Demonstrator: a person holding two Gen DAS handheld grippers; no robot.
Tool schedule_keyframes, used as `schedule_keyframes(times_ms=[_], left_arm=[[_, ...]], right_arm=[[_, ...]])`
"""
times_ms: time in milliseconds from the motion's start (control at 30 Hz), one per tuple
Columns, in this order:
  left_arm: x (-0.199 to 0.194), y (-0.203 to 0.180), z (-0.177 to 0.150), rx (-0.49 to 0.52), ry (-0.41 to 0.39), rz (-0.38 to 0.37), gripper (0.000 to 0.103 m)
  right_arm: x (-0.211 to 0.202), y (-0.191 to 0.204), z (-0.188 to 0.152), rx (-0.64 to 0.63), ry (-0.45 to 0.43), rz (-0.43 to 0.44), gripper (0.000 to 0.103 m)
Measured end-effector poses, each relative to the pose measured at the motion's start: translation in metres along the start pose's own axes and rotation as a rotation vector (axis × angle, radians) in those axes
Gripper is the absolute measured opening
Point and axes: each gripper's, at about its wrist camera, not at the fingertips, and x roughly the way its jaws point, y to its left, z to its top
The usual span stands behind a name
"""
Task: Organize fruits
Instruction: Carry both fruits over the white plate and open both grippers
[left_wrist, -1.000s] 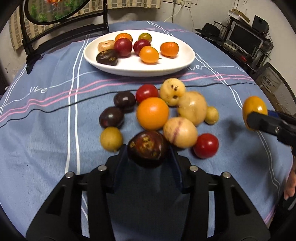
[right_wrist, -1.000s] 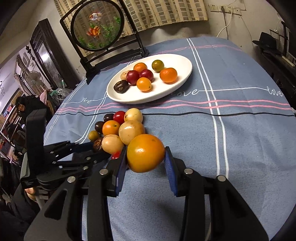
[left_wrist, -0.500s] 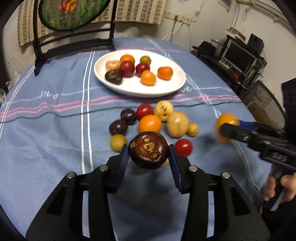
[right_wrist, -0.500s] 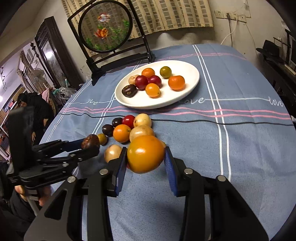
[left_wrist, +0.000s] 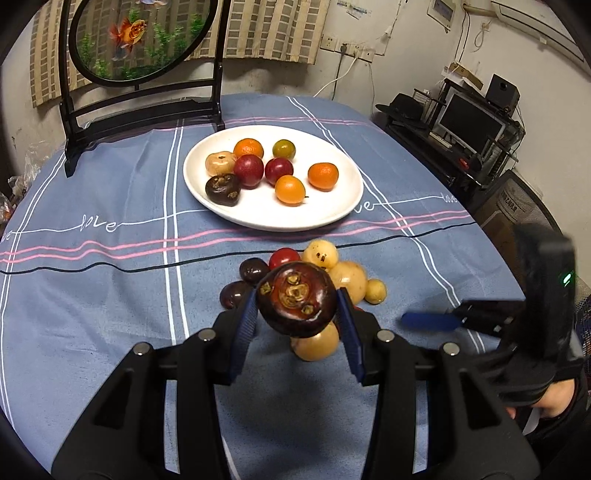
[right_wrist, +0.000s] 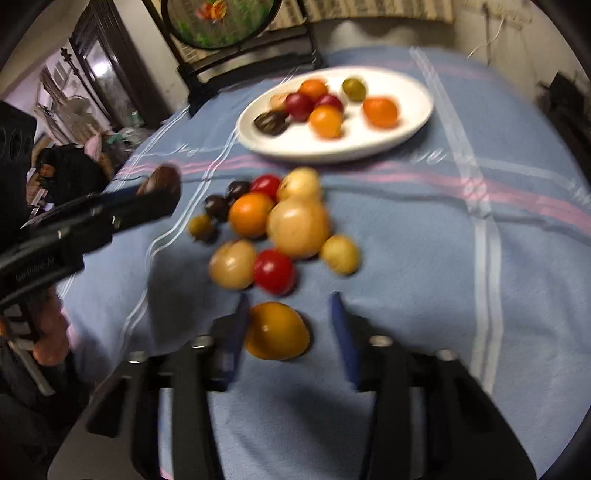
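Observation:
My left gripper (left_wrist: 296, 295) is shut on a dark purple-brown fruit (left_wrist: 296, 310) and holds it above the blue tablecloth. Beneath it lies a pile of loose fruits (right_wrist: 295, 225): yellow, red, orange and dark ones. Behind the pile, a white plate (left_wrist: 332, 214) carries several fruits. My right gripper (right_wrist: 289, 299) is low over the cloth and its jaws are opening. An orange fruit (right_wrist: 276, 331) lies on the cloth between them, close to the left pad and clear of the right one. The right wrist view is blurred.
A round fish-painted screen (left_wrist: 140, 37) on a black stand rises behind the plate. A desk with a monitor (left_wrist: 469, 122) is off the table's right edge. A hand (left_wrist: 557, 402) grips the right gripper's handle at the lower right.
My left gripper rose with the dark fruit. My right gripper sank to the cloth and its jaws parted, so the orange fruit now rests on the table.

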Motion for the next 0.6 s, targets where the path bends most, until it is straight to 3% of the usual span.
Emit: schedule_keyframes(times_ms=[200, 267, 433, 600], left_arm=[[-0.008, -0.001, 0.000, 0.002, -0.019, -0.011, 0.044], [-0.009, 0.000, -0.001, 0.000, -0.021, -0.007, 0.044], [-0.014, 0.005, 0.001, -0.013, -0.028, -0.004, 0.044], [-0.018, 0.008, 0.011, -0.015, -0.041, 0.004, 0.044]], right_arm=[[0.019, 0.020, -0.015, -0.064, 0.069, 0.035, 0.048], [0.015, 0.026, -0.018, -0.074, 0.029, 0.024, 0.041], [-0.007, 0.029, -0.010, -0.085, -0.064, -0.021, 0.041], [-0.034, 0.019, 0.020, -0.103, -0.155, -0.107, 0.041]])
